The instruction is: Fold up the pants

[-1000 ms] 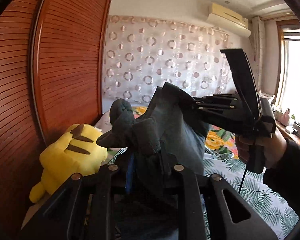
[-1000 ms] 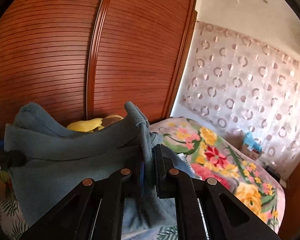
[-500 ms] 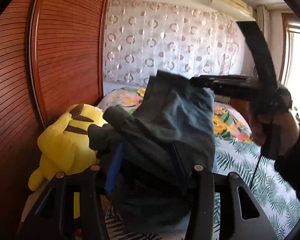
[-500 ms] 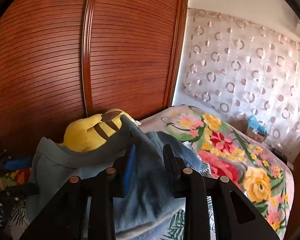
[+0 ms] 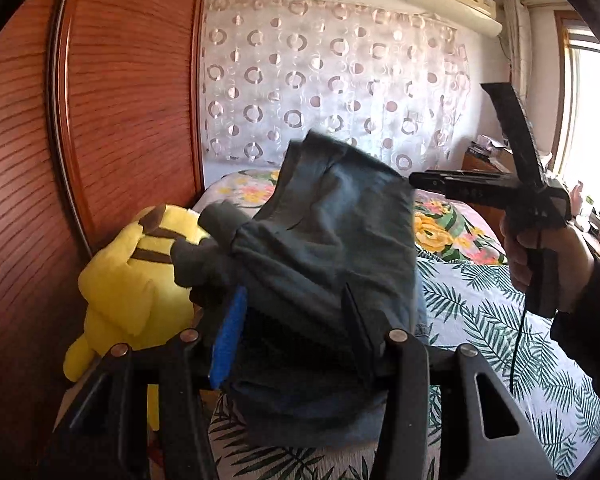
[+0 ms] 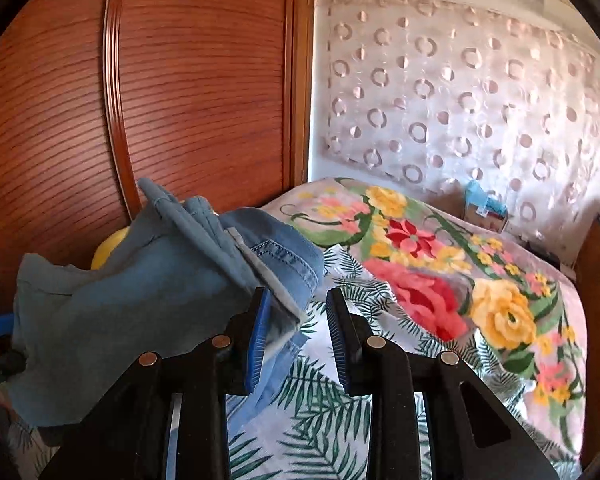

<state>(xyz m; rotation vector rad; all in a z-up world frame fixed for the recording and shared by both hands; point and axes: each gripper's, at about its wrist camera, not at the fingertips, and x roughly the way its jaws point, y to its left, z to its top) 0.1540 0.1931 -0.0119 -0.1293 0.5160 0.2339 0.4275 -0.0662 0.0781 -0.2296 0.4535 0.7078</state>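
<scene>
The pants [image 5: 324, 264] sit bunched on the bed [image 6: 440, 300] by the wardrobe [image 6: 204, 92], both the left gripper [image 5: 300, 332] and right gripper [image 6: 296, 320] wide and empty; folding looks barely begun, so next grab an edge and spread them flat

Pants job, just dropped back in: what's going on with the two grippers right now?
The pants are bunched in a heap on the bed, next to a yellow plush. The left gripper is open, its fingers spread around the heap without pinching it. The right gripper is open too and clear of the cloth, which lies just to its left. Nothing is gripped, and no neat fold shows yet.
</scene>
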